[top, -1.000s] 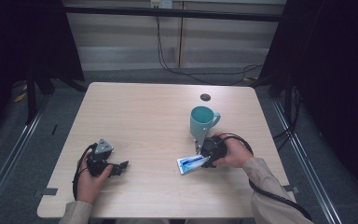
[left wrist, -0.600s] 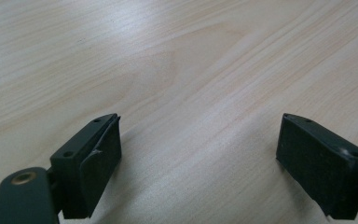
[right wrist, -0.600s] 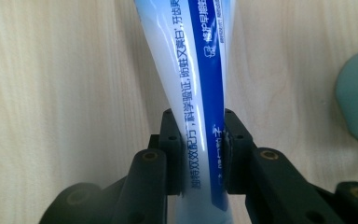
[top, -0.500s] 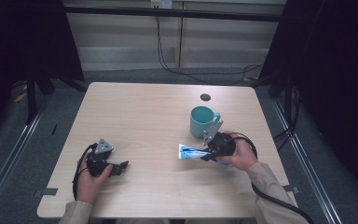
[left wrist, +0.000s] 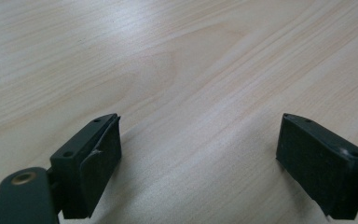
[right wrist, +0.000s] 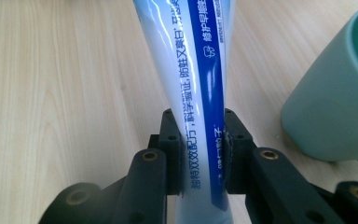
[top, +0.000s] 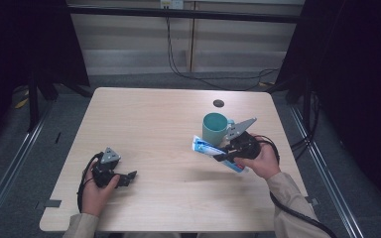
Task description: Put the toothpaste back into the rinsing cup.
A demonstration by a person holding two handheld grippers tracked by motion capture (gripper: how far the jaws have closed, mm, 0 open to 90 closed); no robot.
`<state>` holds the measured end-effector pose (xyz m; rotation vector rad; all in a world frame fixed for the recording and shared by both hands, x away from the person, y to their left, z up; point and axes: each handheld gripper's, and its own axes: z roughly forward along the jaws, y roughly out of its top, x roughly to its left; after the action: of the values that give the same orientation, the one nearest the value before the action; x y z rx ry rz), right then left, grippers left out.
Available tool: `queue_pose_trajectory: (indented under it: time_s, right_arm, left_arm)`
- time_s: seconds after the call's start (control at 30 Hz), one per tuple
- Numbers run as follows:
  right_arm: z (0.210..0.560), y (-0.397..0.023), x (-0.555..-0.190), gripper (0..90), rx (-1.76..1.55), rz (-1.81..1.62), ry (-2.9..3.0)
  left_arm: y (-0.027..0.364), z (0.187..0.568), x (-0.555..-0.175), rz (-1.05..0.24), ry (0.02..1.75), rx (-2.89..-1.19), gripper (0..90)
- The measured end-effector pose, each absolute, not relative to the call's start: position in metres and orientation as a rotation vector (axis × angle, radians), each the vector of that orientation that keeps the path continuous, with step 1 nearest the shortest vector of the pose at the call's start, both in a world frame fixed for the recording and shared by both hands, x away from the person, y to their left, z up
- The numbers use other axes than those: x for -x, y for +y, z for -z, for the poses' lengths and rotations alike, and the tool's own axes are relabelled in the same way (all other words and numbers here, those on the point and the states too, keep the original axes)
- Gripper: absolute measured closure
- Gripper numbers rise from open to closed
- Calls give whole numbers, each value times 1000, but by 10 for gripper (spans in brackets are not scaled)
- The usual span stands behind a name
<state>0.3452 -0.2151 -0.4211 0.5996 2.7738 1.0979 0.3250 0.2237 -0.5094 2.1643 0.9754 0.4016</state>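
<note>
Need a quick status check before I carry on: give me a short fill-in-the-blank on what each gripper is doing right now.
1. The right gripper is shut on the ____.
2. The toothpaste tube is held beside a teal ____.
3. The left gripper has its jaws ____, with nothing between them.
4. The mug stands on the wooden ____.

Missing words: toothpaste tube; mug; open; table
</note>
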Motion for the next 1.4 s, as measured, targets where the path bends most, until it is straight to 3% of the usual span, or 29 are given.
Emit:
queue_pose_trajectory:
  time_s: [0.7, 1.4]
  right_arm:
    - [401, -229, -349, 748, -860, -1468, 2545]
    - [380, -229, -359, 747, -914, -1595, 2447]
  left_arm:
    - [224, 509, -325, -401, 976, -2165, 137]
    - [224, 509, -325, -402, 975, -2164, 137]
